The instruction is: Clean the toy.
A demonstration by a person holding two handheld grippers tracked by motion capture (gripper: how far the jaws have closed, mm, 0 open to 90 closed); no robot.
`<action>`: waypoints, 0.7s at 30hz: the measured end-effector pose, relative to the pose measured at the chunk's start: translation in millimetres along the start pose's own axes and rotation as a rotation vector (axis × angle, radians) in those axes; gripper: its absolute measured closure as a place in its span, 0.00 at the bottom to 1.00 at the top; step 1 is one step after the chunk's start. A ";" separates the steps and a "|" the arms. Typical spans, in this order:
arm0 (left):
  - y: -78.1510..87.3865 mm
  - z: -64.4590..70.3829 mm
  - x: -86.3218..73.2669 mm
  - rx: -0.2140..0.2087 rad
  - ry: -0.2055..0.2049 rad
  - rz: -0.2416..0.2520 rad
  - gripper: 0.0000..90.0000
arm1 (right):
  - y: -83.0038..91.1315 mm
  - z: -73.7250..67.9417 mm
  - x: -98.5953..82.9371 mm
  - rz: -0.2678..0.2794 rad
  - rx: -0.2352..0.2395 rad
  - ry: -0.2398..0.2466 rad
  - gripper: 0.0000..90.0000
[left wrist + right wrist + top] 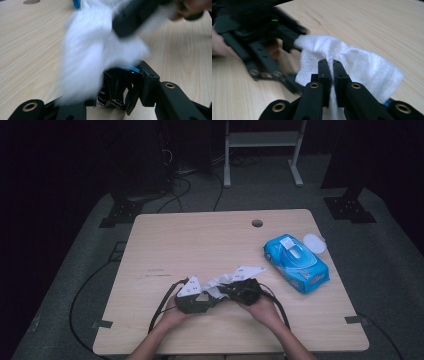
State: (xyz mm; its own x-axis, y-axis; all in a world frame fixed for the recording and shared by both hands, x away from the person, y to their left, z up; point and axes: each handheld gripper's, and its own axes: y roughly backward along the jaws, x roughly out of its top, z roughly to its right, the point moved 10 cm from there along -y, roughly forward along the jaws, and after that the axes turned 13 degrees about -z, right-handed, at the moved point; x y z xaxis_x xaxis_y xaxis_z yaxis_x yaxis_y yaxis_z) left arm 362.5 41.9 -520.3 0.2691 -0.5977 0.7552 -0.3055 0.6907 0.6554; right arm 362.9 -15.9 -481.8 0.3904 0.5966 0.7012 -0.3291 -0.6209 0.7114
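Wipe (359, 62), low-centre of frame just above table (200, 245), pinched btwn closed jaws of right hand-held gripper (331, 65) & left hand-held gripper (192, 301) w/ grip unclear, may tear if pulled apart.

Both grippers meet low over the near table edge.
The left gripper (200, 296) sits at 9 o'clock of the right gripper (235, 287), whose jaws pinch a wipe (362, 65); the left's jaws are blurred.

Dim room, grey floor (75, 255) w/ cables (82, 290). Light wood table (200, 240) centre. White metal frame (262, 145) far, dark stands either side.
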 end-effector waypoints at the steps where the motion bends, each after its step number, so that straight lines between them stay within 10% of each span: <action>1: 0.2 0.1 -0.1 0.002 -0.003 -0.001 0.64 | -1.9 -4.3 1.9 -0.005 0.023 0.007 0.96; 8: 0.8 -0.2 -0.8 0.008 -0.023 -0.005 0.64 | 8.9 28.4 -7.0 -0.034 -0.131 -0.013 0.96; 12: -0.1 0.2 -0.6 0.010 -0.024 -0.006 0.64 | 10.3 28.7 -9.8 -0.012 -0.099 -0.062 0.96; 15: -2.0 1.0 0.4 0.011 -0.019 -0.006 0.64 | 0.1 3.6 -0.6 0.025 0.027 -0.057 0.96; 21: -1.0 0.7 -0.6 0.011 -0.028 -0.012 0.64 | 2.2 13.9 -1.1 0.001 -0.050 -0.038 0.96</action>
State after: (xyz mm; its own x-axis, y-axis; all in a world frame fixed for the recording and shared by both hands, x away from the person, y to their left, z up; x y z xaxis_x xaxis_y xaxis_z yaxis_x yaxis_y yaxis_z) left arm 362.0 41.3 -521.4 0.2471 -0.6175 0.7467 -0.3126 0.6786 0.6646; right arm 373.7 -25.0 -481.6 0.4219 0.5762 0.7000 -0.3718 -0.5943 0.7132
